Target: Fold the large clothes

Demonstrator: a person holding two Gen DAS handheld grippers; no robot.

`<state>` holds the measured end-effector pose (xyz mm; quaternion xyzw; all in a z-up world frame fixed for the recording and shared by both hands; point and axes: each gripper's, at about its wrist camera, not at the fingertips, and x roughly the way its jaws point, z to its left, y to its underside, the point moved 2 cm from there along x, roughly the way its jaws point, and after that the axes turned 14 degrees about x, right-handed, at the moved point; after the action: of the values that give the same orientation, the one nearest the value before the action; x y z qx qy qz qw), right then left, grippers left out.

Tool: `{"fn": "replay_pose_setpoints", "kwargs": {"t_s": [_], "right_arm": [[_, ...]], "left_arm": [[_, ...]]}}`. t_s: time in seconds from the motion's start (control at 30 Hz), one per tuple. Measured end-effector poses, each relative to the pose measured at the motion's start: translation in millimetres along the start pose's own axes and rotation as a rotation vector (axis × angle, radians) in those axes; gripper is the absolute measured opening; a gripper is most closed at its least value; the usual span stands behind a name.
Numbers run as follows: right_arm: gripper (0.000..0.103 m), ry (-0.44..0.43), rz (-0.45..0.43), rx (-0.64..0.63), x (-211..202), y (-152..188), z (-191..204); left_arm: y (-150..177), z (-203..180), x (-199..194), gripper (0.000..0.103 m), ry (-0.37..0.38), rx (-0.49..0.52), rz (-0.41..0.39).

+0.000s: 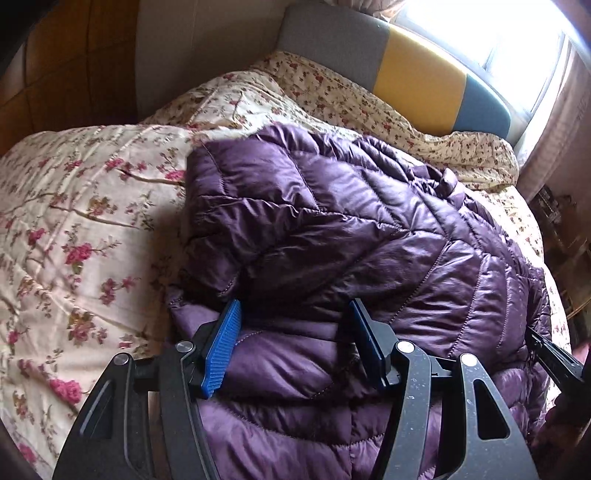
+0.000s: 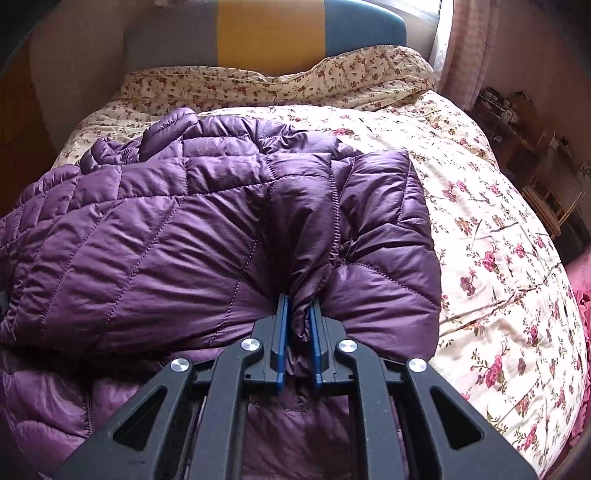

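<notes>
A purple quilted puffer jacket [image 1: 332,229] lies on the bed, partly folded over itself; it also fills the right wrist view [image 2: 147,240]. My left gripper [image 1: 293,310] is open, its blue pads [image 1: 221,347] spread wide over the jacket's near edge with fabric bulging between them. My right gripper [image 2: 298,306] is shut on a bunched fold of the jacket, a sleeve-like piece [image 2: 306,229] that rises from between its pads. The right gripper's body shows at the right edge of the left wrist view [image 1: 554,354].
The bed is covered by a cream floral quilt [image 1: 74,221], also in the right wrist view [image 2: 498,258]. A grey, yellow and blue headboard [image 2: 269,33] stands at the far end. A bright window [image 1: 498,44] and pink curtain [image 2: 465,55] are at the right, with cluttered shelves [image 2: 524,129].
</notes>
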<state>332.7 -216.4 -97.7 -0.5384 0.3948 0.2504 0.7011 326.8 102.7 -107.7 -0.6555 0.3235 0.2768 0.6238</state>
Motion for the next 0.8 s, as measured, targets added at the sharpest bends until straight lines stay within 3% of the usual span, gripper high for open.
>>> {"fn": "replay_pose_setpoints", "kwargs": {"t_s": [0.03, 0.1, 0.17, 0.23, 0.33, 0.57, 0.8], "right_arm": [[0.019, 0.005, -0.005, -0.002, -4, -2, -1], [0.038, -0.007, -0.035, -0.002, -15, -6, 0], [0.044, -0.024, -0.060, -0.002, -24, -11, 2], [0.060, -0.071, -0.088, 0.002, -35, -17, 9], [0.071, -0.131, -0.114, -0.014, -41, -28, 27], [0.079, -0.178, -0.107, -0.080, -19, -50, 69], [0.078, -0.152, -0.038, -0.097, 15, -41, 63]], "left_arm": [[0, 2, -6, 0.062, -0.012, -0.006, -0.010], [-3, 4, -15, 0.067, -0.027, -0.009, -0.037], [-6, 3, -22, 0.067, -0.042, 0.000, -0.060], [-12, 1, -30, 0.067, -0.043, 0.017, -0.085], [-21, -6, -35, 0.067, -0.051, 0.045, -0.111], [-35, -23, -33, 0.067, -0.042, 0.107, -0.146], [-36, -33, -19, 0.067, -0.019, 0.143, -0.146]]}}
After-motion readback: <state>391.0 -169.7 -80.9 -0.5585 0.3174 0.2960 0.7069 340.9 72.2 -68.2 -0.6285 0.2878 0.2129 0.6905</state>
